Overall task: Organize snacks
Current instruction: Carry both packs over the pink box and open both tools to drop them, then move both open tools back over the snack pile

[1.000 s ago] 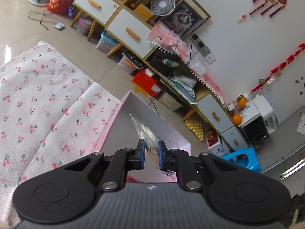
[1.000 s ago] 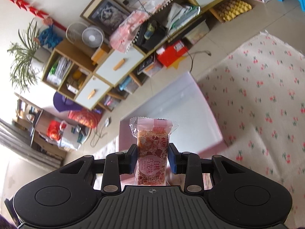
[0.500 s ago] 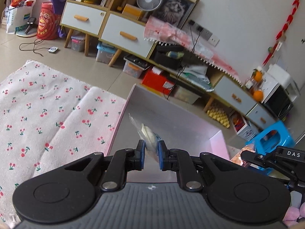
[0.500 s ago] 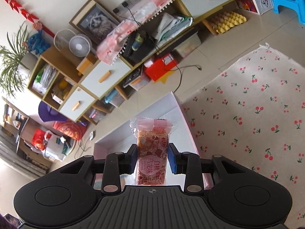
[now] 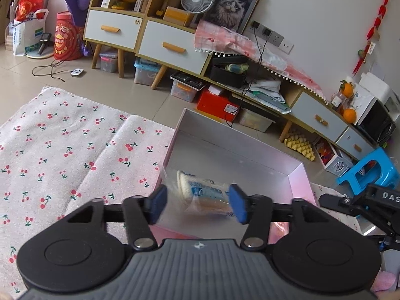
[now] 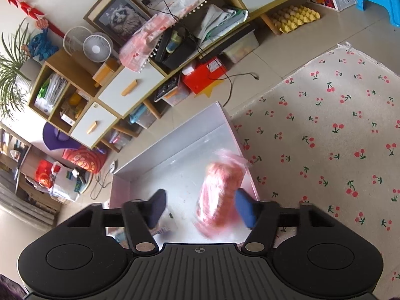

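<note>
Pink-edged box, roomy inside

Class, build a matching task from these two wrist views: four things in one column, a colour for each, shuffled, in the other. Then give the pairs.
Things
1. snack packet between the left tongs
2. snack packet between the right tongs
3. stool
4. egg tray

Colours
A. yellow
B. pink-red
C. white with blue print
D. bright blue

Pairs: 1-C, 2-B, 3-D, 4-A
</note>
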Tool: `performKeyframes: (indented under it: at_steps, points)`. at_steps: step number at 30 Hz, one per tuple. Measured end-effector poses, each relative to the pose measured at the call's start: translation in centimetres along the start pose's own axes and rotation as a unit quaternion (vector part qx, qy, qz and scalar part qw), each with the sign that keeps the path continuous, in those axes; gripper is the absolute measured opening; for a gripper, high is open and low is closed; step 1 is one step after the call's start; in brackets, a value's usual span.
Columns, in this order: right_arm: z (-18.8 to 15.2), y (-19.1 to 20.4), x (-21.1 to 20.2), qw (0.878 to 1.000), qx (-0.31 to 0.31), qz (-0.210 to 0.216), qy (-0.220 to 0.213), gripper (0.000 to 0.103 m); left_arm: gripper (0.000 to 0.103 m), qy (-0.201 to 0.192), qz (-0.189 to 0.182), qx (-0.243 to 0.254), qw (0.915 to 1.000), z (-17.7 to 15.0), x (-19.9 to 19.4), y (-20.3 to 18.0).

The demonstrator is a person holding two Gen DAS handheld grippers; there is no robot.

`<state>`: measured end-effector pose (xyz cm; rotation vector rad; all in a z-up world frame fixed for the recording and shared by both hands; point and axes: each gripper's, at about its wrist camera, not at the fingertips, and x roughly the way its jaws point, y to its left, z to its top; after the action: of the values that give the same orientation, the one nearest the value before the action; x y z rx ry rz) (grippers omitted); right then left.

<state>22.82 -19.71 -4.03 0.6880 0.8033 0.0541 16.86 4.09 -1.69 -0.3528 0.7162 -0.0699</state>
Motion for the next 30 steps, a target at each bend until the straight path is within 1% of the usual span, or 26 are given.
performKeyframes:
  at_steps: [2,3,5,7,9,10,11,13,17,23,30]
  points:
    - [0.1,0.0,-0.1,1.0,-0.001,-0.001,0.0,0.068,0.071,0.0,0.0,0.001,1.0,0.0,-0.2,-0.1]
    - [0.0,0.1,-0.2,1.0,-0.001,-0.002,0.001,0.069,0.073,0.001,-0.001,0.002,1.0,0.0,-0.3,-0.2]
    - [-0.1,0.1,-0.3,1.0,0.0,-0.003,0.004,0.072,0.082,0.005,0.0,0.003,1.0,0.0,-0.5,-0.3]
    - [-0.2,0.2,-0.6,1.0,-0.003,-0.008,0.004,0.074,0.088,0.008,-0.001,0.005,1.0,-0.1,-0.8,-0.5]
    - [-0.4,0.4,-1.1,1.0,-0.008,-0.01,0.004,0.074,0.091,0.012,-0.003,0.01,0.9999,-0.2,-1.2,-0.7]
    - [-0.4,0.4,-1.4,1.0,-0.008,-0.01,0.005,0.076,0.093,0.016,-0.002,0.013,0.9998,-0.3,-1.4,-0.8]
    - [-0.5,0.6,-1.7,1.0,-0.009,-0.011,0.005,0.079,0.095,0.019,0.0,0.016,0.9997,-0.3,-1.6,-0.8]
    - [-0.7,0.7,-2.3,1.0,-0.013,-0.015,0.004,0.083,0.098,0.024,0.002,0.024,0.9994,-0.3,-2.0,-0.9]
    - [-1.2,1.0,-3.4,0.999,-0.025,-0.024,0.008,0.083,0.102,0.031,0.016,0.038,0.9987,-0.5,-2.8,-1.0]
    - [-2.1,1.7,-5.3,0.998,-0.048,-0.042,0.016,0.086,0.102,0.053,0.037,0.055,0.9964,-0.8,-3.9,-0.9]
    - [-3.6,2.9,-7.4,0.994,-0.087,-0.052,0.028,0.087,0.102,0.065,0.047,0.072,0.9942,-1.5,-5.6,-0.8]
